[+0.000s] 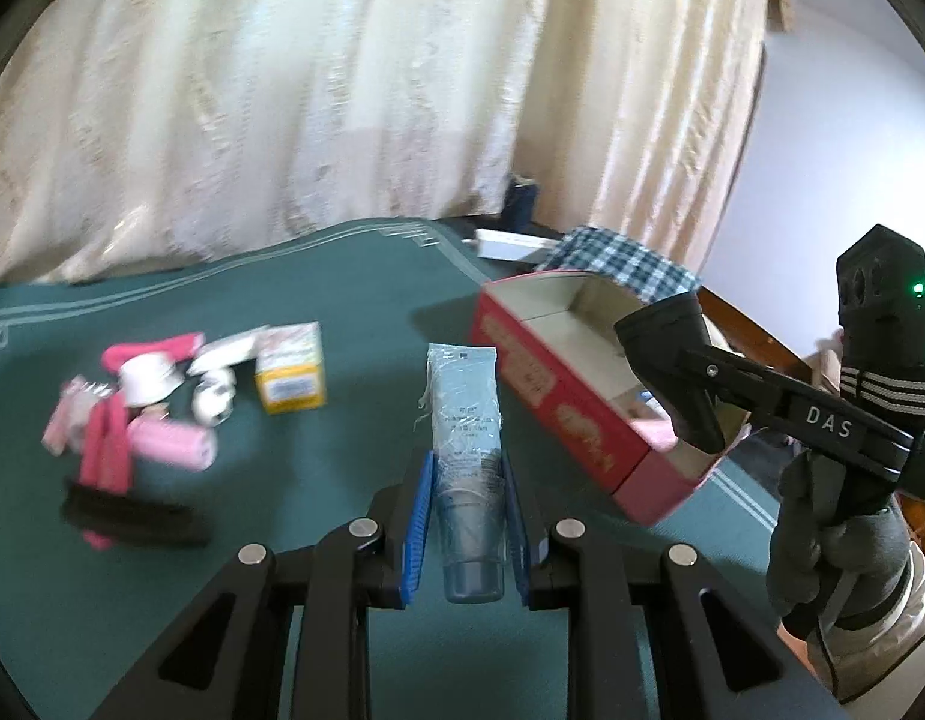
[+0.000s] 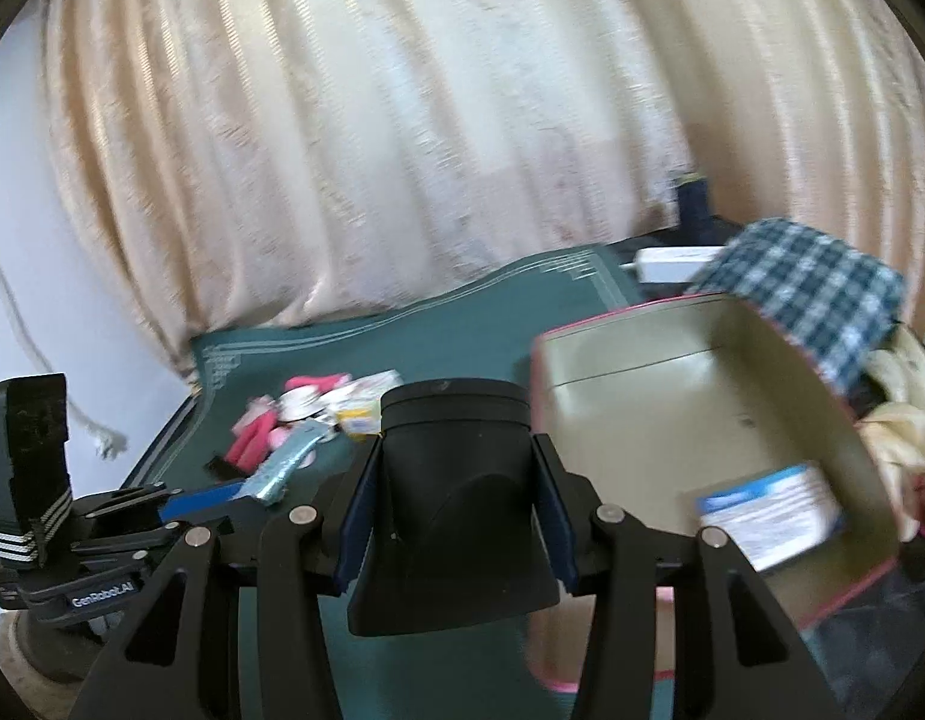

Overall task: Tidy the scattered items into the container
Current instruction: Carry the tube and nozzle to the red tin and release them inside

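My left gripper (image 1: 466,468) is shut on a pale blue tube (image 1: 466,420), held above the green table; the tube also shows in the right wrist view (image 2: 285,463). My right gripper (image 2: 456,480) is shut on a black cone-shaped object (image 2: 456,498), seen over the box in the left wrist view (image 1: 672,369). The open red cardboard box (image 1: 558,396) stands to the right; in the right wrist view its inside (image 2: 672,420) holds a blue-and-white packet (image 2: 774,510). A pile of pink items (image 1: 132,420) and a yellow box (image 1: 291,372) lie at left.
A green tablecloth (image 1: 342,276) covers the table. A cream curtain (image 1: 342,90) hangs behind. A checked cloth (image 2: 810,294) lies behind the box, with a white flat box (image 2: 672,261) beside it. A black comb-like item (image 1: 132,519) lies near the pink pile.
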The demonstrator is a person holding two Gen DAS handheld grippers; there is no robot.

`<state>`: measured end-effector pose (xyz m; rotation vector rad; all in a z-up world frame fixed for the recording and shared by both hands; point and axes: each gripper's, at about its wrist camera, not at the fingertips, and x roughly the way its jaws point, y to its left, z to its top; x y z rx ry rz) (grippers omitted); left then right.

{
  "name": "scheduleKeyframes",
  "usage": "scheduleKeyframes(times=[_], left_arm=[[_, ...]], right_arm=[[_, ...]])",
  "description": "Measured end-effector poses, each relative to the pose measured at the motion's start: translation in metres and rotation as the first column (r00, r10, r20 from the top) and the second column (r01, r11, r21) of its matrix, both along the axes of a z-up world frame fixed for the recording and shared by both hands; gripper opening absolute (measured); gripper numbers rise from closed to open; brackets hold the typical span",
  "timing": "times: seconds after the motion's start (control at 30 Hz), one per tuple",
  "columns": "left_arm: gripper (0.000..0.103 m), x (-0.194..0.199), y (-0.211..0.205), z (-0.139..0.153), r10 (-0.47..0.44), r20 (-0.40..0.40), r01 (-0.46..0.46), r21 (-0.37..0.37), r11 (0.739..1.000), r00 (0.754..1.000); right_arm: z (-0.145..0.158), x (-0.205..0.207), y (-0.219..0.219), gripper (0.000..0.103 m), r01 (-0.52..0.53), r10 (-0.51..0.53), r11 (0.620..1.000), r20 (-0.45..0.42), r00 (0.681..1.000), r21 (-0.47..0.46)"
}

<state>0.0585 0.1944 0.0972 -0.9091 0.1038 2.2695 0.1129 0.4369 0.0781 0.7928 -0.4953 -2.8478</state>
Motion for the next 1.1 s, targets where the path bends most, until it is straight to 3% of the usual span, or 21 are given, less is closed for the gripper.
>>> scheduleKeyframes(times=[0.37, 0.63, 0.9, 0.93, 0.97, 1.0, 1.03, 1.1], left_arm=[[0.024, -0.010, 0.072, 0.008, -0.138, -0.002, 0.138, 0.015, 0.990, 0.990], [0.024, -0.022, 0.117, 0.005, -0.229, 0.021, 0.229, 0.037, 0.973, 0.973], [0.025, -0.035, 0.141, -0.006, -0.262, 0.066, 0.256, 0.085, 0.963, 0.963], [0.027, -0.035, 0.141, -0.008, -0.263, 0.068, 0.256, 0.089, 0.962, 0.962], [0.048, -0.036, 0.141, -0.009, -0.261, 0.069, 0.254, 0.093, 0.963, 0.963], [0.079, -0.036, 0.140, -0.010, -0.257, 0.066, 0.250, 0.101, 0.963, 0.964], [0.088, -0.036, 0.138, -0.009, -0.252, 0.055, 0.245, 0.113, 0.963, 0.966], [0.088, -0.035, 0.133, -0.008, -0.239, 0.036, 0.233, 0.114, 0.966, 0.970]], right_arm=[[-0.008, 0.010, 0.058, 0.052, 0.175, -0.177, 0.984, 0.034, 0.984, 0.040], [-0.017, 0.010, 0.076, 0.052, 0.225, -0.227, 0.974, 0.061, 0.972, 0.041], [-0.025, 0.005, 0.086, 0.053, 0.271, -0.274, 0.961, 0.090, 0.957, 0.051], [-0.026, 0.005, 0.089, 0.056, 0.283, -0.286, 0.958, 0.093, 0.954, 0.041], [-0.026, 0.005, 0.092, 0.065, 0.293, -0.295, 0.955, 0.094, 0.951, 0.034], [-0.026, 0.006, 0.094, 0.071, 0.306, -0.307, 0.952, 0.091, 0.947, 0.030], [-0.025, 0.008, 0.096, 0.079, 0.318, -0.319, 0.948, 0.081, 0.944, 0.030], [-0.022, 0.010, 0.095, 0.079, 0.323, -0.325, 0.946, 0.064, 0.944, 0.040]])
